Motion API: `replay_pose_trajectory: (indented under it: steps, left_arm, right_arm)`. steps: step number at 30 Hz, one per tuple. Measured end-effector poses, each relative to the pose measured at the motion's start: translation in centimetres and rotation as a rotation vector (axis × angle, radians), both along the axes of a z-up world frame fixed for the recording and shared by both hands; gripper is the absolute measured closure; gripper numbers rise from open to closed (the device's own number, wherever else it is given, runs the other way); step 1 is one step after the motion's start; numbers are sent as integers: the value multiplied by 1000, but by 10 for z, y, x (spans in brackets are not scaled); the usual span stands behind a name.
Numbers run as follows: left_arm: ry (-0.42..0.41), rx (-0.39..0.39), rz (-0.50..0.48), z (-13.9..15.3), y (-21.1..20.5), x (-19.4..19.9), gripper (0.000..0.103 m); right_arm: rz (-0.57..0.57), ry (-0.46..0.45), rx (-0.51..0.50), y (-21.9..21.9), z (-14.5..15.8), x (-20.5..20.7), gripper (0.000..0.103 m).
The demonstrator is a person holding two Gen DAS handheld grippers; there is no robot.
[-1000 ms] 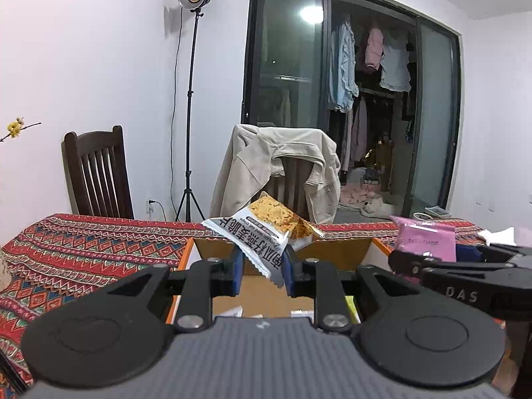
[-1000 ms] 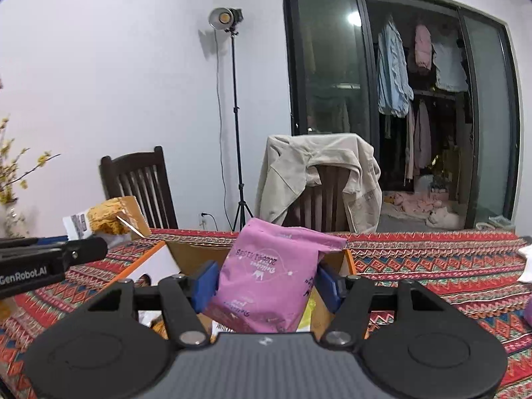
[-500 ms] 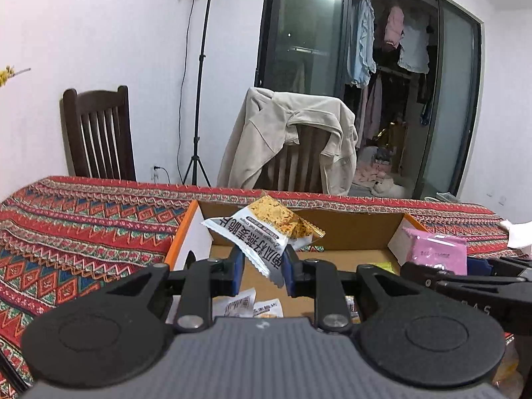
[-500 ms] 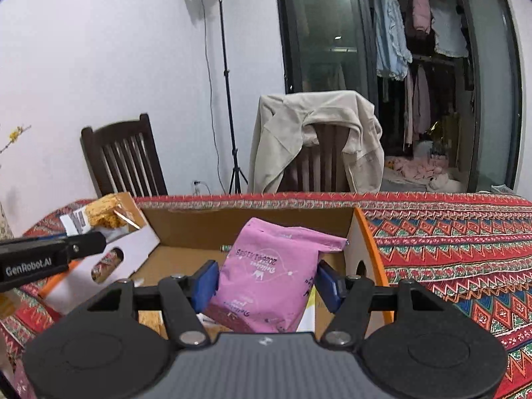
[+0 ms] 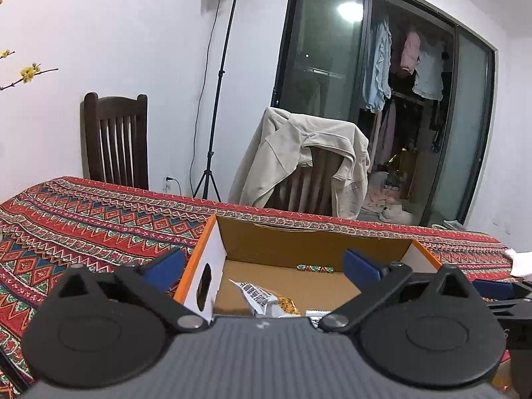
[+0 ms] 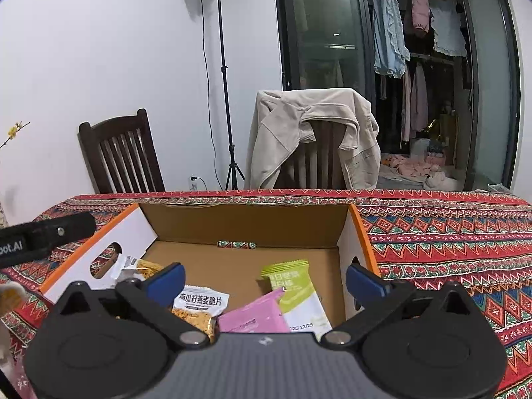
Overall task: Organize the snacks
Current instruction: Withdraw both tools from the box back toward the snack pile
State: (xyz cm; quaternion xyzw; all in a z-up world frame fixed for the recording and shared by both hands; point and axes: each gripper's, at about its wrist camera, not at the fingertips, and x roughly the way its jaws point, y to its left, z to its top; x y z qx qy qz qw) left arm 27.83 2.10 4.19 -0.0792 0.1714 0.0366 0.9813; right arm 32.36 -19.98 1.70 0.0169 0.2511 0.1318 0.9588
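An open cardboard box (image 5: 299, 239) (image 6: 246, 219) with orange-edged flaps sits on the patterned tablecloth. My left gripper (image 5: 264, 266) is open and empty above the box's left side; the white snack packet with golden crisps (image 5: 266, 301) lies in the box below it. My right gripper (image 6: 266, 277) is open and empty over the box. Below it lie the pink packet (image 6: 252, 316), a green and white packet (image 6: 294, 291) and a white crisp packet (image 6: 199, 306). Another white packet (image 6: 133, 264) lies at the box's left wall.
The red patterned tablecloth (image 5: 83, 219) (image 6: 449, 232) covers the table around the box. Behind the table stand a dark wooden chair (image 5: 116, 143), a chair draped with a beige jacket (image 6: 312, 139) and a light stand (image 5: 216, 99). The left gripper's arm (image 6: 43, 237) shows at the right wrist view's left edge.
Both grippers have opened. The white crisp packet has dropped from the left gripper into the box. The pink packet has dropped from the right gripper into the box.
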Motion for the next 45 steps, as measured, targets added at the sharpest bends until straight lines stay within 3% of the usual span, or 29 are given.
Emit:
replay_pose_trajectory:
  steps: [7,16,26,34,45]
  left_arm:
    - [-11,7,8,14,-3,-7,0]
    - [-46,45,5,45,0,-45,0]
    - [-13,84,19,45,18,-94,0]
    - [53,112,26,24,32,-126,0]
    - [142,92,42,-11,57,-157,0]
  right_arm:
    - [-18,-21,-4,-2,12,-9,0]
    - [-7,-74,-23,-4,40,-49,0]
    - [35,-73,-43,5,45,-107,0]
    - [92,-32,-82,22,27,-149,0]
    - [127,138,-143,46,-26,-167,0]
